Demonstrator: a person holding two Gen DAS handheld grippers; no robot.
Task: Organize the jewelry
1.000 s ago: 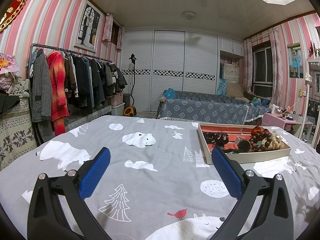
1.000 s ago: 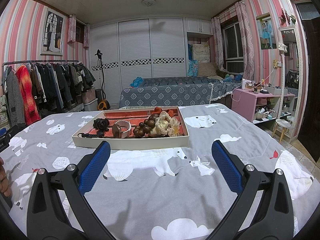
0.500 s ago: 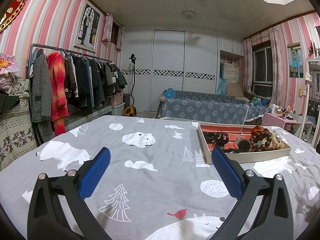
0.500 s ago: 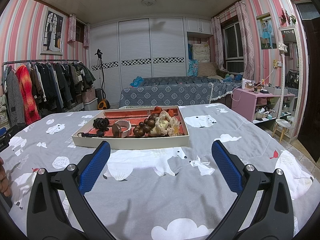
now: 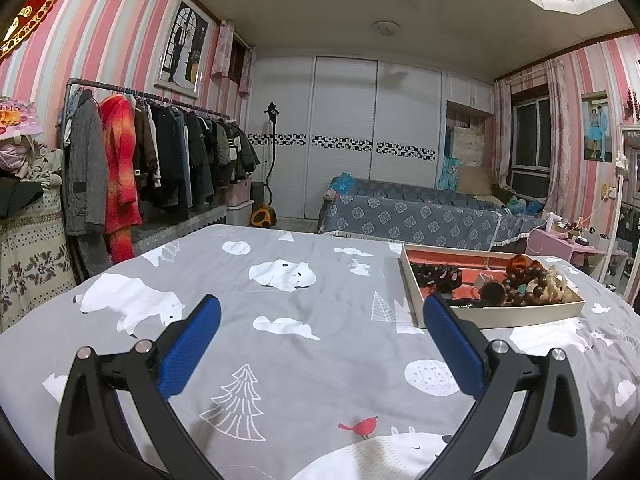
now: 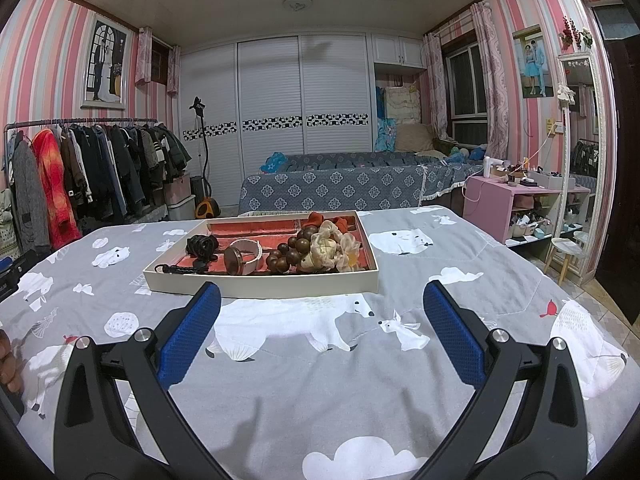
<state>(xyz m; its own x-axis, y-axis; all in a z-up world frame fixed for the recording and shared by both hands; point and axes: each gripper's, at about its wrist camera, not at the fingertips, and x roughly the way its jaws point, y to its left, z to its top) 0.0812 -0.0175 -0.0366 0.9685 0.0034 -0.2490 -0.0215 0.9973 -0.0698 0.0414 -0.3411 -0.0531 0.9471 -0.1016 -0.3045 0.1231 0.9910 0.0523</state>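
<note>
A: Hovering over the bedspread [image 6: 320, 400], the right gripper [image 6: 320, 330] and left gripper [image 5: 320, 334] both gape, released and empty. The jewelry tray [image 6: 260, 282] lies straight ahead of the right one.

B: Risk? The wooden beads [image 6: 294, 250], scrunchie [image 6: 330, 250] and bracelet [image 6: 248, 256] lie heaped together; a wide pinch may snag several.

Bed with grey polar-bear print cover [image 6: 400, 400], cream tray of jewelry [image 6: 264, 282] resting on it
</note>
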